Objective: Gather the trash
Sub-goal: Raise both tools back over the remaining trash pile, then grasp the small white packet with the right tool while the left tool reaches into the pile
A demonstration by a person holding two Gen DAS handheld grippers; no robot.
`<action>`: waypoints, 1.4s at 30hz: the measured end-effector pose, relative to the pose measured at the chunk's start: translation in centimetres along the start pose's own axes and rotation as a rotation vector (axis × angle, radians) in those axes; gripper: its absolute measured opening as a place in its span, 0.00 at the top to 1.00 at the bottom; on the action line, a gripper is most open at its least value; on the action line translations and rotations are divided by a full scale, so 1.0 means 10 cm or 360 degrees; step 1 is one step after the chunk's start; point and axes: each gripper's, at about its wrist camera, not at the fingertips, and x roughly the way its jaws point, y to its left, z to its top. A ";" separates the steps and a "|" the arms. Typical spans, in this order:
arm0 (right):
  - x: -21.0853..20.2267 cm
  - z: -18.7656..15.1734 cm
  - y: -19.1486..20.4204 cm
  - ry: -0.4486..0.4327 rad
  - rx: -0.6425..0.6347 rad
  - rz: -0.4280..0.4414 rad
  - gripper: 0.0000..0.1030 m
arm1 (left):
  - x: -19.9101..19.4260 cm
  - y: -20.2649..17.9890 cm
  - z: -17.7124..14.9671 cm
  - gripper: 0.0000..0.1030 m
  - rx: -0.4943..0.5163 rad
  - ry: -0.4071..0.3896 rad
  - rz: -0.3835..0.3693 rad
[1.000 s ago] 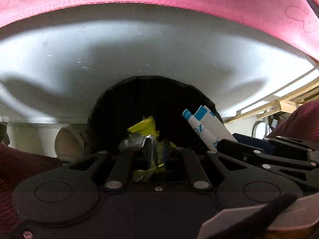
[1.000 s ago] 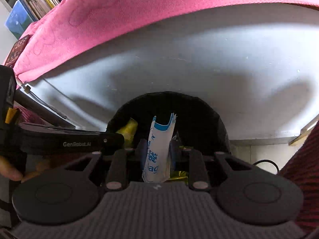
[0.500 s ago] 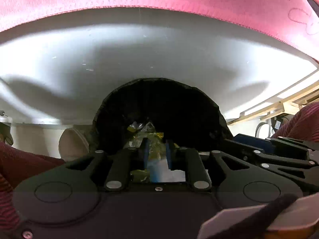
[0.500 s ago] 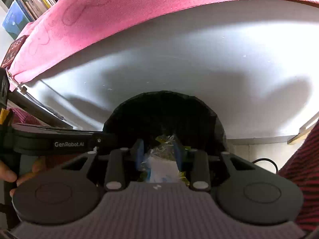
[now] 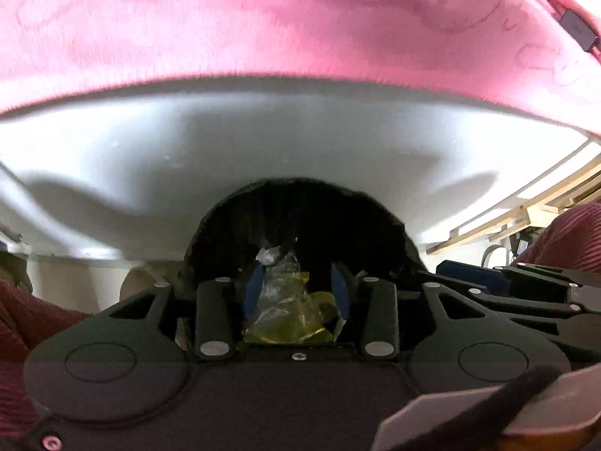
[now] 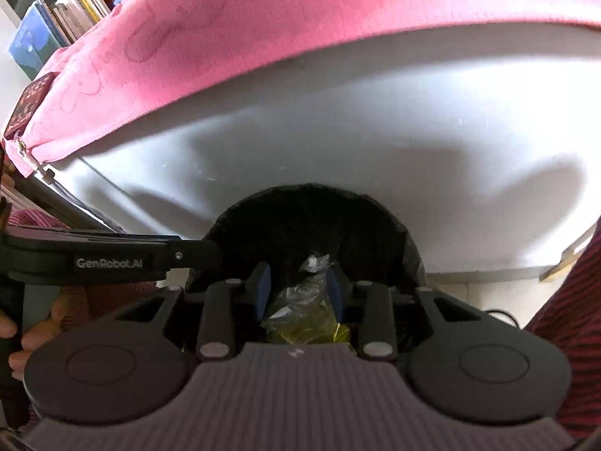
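A black-lined trash bin sits right under both grippers. In the left wrist view my left gripper hangs over its mouth with its jaws opening. A crumpled yellow and clear wrapper shows between the blue pads, loose from the right one; I cannot tell whether it touches the left one. In the right wrist view my right gripper is open above the same bin. Clear and yellow wrappers lie below its pads, in the bin, with a small white scrap behind.
A white table face rises behind the bin, with a pink cloth draped over its top. Books stand at the far left. A hand holds the other gripper's body. Wooden slats are at the right.
The right gripper opened and its white and blue wrapper dropped into the bin. The left gripper opened wider, letting the yellow wrapper loose, and rose slightly.
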 end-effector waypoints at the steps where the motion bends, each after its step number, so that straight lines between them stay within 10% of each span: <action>1: -0.04 0.02 0.01 -0.0025 -0.0014 -0.0002 0.58 | -0.06 -0.01 0.02 0.59 0.0009 -0.0029 -0.0004; 15: -0.91 0.58 0.11 -0.0577 -0.0234 0.0113 0.27 | -1.02 -0.03 0.37 0.29 0.0071 -0.0636 -0.0126; 26: -1.02 1.18 0.16 -0.0873 -0.0302 -0.0054 0.24 | -1.34 -0.09 0.88 0.15 0.0099 -0.0945 -0.0016; 42: -0.34 2.49 -0.19 -0.0763 -0.0419 -0.0383 0.33 | -0.51 0.11 2.23 0.48 -0.0178 -0.0851 -0.0004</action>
